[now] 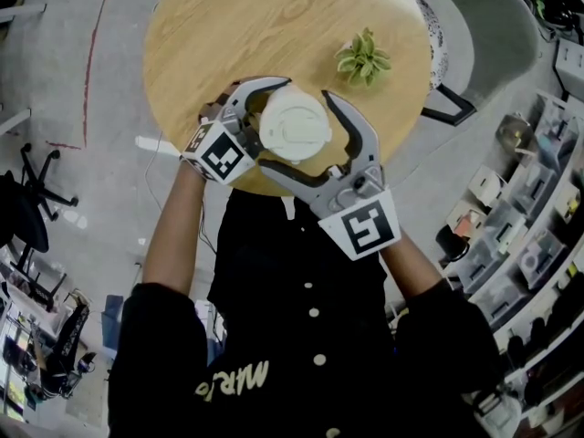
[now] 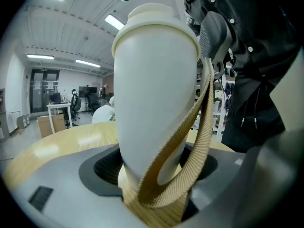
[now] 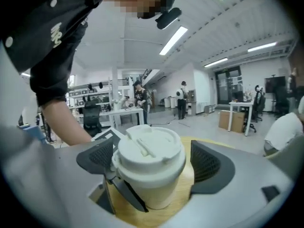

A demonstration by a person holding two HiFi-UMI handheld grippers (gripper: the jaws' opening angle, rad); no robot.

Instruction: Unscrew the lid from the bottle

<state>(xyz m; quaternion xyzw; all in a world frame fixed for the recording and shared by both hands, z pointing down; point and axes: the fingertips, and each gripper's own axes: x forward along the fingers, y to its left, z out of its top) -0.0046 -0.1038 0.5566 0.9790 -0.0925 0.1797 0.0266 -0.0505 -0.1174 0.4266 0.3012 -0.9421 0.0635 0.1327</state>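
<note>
While left claw (image 2: 154, 169) grips bottle (image 2: 153, 94), plant (image 1: 363, 58) — apart.

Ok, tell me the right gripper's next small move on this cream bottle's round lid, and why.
Probably close the right gripper on the round off-white plastic lid. Its jaws stand apart on either side of it, while the left gripper clamps the tall cream bottle by its body. Twisting likely needs that grip first.

table (image 1: 237, 26): round, pale wood-grain top. standing on it: one small green leafy plant (image 1: 363, 58), toward the right edge.
</note>
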